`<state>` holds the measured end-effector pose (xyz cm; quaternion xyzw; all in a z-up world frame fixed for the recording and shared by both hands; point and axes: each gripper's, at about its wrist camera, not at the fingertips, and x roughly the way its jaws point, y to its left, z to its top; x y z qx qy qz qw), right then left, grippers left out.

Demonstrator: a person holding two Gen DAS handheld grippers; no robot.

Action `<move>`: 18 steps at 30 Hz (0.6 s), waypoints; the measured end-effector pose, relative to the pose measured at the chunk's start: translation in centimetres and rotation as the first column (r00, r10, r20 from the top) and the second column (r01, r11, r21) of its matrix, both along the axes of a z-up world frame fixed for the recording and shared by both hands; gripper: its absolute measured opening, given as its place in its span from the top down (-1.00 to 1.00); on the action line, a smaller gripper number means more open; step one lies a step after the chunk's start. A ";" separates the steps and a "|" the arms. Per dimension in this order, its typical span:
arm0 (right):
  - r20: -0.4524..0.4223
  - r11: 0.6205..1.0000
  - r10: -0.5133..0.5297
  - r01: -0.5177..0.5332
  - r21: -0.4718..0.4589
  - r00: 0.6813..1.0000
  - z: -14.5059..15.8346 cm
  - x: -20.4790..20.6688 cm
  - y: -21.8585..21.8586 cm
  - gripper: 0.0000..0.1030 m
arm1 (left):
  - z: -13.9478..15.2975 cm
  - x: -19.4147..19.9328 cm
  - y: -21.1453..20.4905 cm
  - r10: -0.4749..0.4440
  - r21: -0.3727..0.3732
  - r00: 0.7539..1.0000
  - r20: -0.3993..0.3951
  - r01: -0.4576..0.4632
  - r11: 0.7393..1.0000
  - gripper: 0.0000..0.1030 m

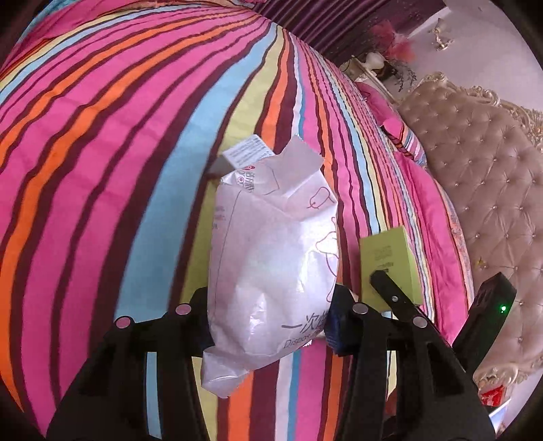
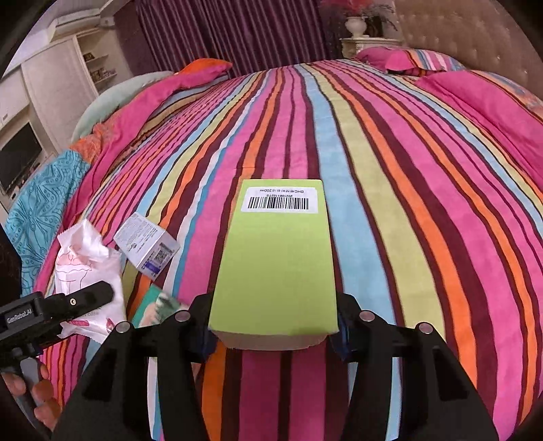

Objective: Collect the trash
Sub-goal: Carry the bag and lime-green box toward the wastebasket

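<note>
In the left wrist view my left gripper (image 1: 269, 312) is shut on a crinkled white plastic packet (image 1: 271, 244) with pink line drawings, held above the striped bed cover (image 1: 101, 142). Behind its top pokes a small white printed box (image 1: 246, 151). In the right wrist view my right gripper (image 2: 271, 319) is shut on a lime-green carton (image 2: 276, 264) with a barcode label, its open end towards the camera. The same carton (image 1: 390, 257) shows at the right of the left view. The small white and purple box (image 2: 146, 244) and a teal packet (image 2: 154, 307) lie on the cover.
The left gripper (image 2: 85, 298), held by a hand (image 2: 37, 397), carries the white packet (image 2: 88, 268) at the lower left of the right view. A tufted headboard (image 1: 482, 176), pillows (image 2: 407, 61), a nightstand with a vase (image 2: 356, 27) and white shelves (image 2: 68, 68) surround the bed.
</note>
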<state>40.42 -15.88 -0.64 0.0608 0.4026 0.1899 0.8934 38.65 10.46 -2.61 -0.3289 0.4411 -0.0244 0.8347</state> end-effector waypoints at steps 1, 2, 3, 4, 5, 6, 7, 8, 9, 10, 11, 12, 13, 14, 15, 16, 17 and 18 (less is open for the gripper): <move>-0.003 1.000 -0.006 0.006 0.007 1.000 0.1 -0.4 -0.3 0.04 | 0.1 -0.3 0.3 0.001 0.000 1.000 0.002 -0.001 1.000 0.08; -0.005 1.000 -0.009 0.009 0.015 1.000 0.2 -0.8 -0.6 0.04 | 0.2 -0.7 0.4 0.001 0.004 1.000 0.005 -0.001 1.000 0.08; -0.006 1.000 -0.011 0.011 0.016 1.000 0.3 -1.3 -0.8 0.04 | 0.4 -1.2 0.7 -0.001 0.006 1.000 0.015 0.001 1.000 0.08; -0.004 1.000 -0.011 0.011 0.015 1.000 0.4 -1.8 -1.0 0.04 | 0.6 -1.7 0.8 -0.004 0.013 1.000 0.022 0.004 1.000 0.08; 0.000 1.000 -0.009 0.009 0.013 1.000 0.5 -2.4 -1.2 0.04 | 0.9 -2.2 0.9 -0.008 0.032 1.000 0.029 0.007 0.999 0.08; 0.002 1.000 -0.007 0.007 0.009 1.000 0.6 -2.9 -1.4 0.04 | 1.2 -2.8 1.0 -0.015 0.061 0.999 0.036 0.013 0.998 0.08; 0.002 1.000 -0.005 0.005 0.007 1.000 0.6 -3.5 -1.5 0.04 | 1.4 -3.4 1.0 -0.023 0.085 0.999 0.040 0.020 0.996 0.08; 0.002 1.000 -0.005 0.005 0.005 1.000 0.6 -4.1 -1.7 0.04 | 1.6 -4.2 1.0 -0.034 0.118 0.999 0.042 0.029 0.993 0.08; 0.001 1.000 -0.007 0.007 0.005 1.000 0.5 -4.6 -2.0 0.04 | 1.7 -4.8 1.0 -0.041 0.135 0.998 0.043 0.035 0.990 0.08; 0.002 1.000 -0.008 0.008 0.007 1.000 0.5 -5.2 -2.2 0.04 | 1.8 -5.4 1.1 -0.048 0.153 0.998 0.043 0.041 0.987 0.08; 0.004 1.000 -0.010 0.010 0.010 1.000 0.5 -5.7 -2.4 0.04 | 1.9 -6.4 1.1 -0.060 0.178 0.997 0.046 0.050 0.983 0.08; 0.007 1.000 -0.014 0.014 0.012 1.000 0.6 -6.2 -2.7 0.04 | 2.0 -7.0 1.0 -0.064 0.194 0.997 0.048 0.054 0.980 0.08; 0.009 1.000 -0.019 0.018 0.014 1.000 0.8 -6.7 -2.8 0.04 | 2.1 -7.6 1.0 -0.067 0.208 0.997 0.049 0.056 0.977 0.08; 0.009 1.000 -0.022 0.022 0.017 1.000 0.9 -7.1 -3.0 0.04 | 2.2 -8.2 1.0 -0.070 0.220 0.996 0.051 0.057 0.974 0.08; 0.008 1.000 -0.026 0.026 0.015 1.000 0.9 -7.5 -3.1 0.04 | 2.3 -8.9 1.0 -0.073 0.230 0.996 0.052 0.059 0.971 0.08; 0.007 0.999 -0.033 0.032 0.008 0.999 1.0 -7.9 -3.2 0.04 | 2.3 -9.4 1.0 -0.076 0.237 0.996 0.053 0.062 0.970 0.08; 0.005 0.999 -0.036 0.036 0.004 0.999 0.9 -8.2 -3.3 0.04 | 2.3 -9.9 0.9 -0.080 0.244 0.995 0.052 0.065 0.968 0.08; 0.005 0.999 -0.038 0.038 0.000 0.999 1.0 -8.6 -3.3 0.04 | 2.4 -10.4 0.7 -0.086 0.255 0.995 0.052 0.070 0.964 0.08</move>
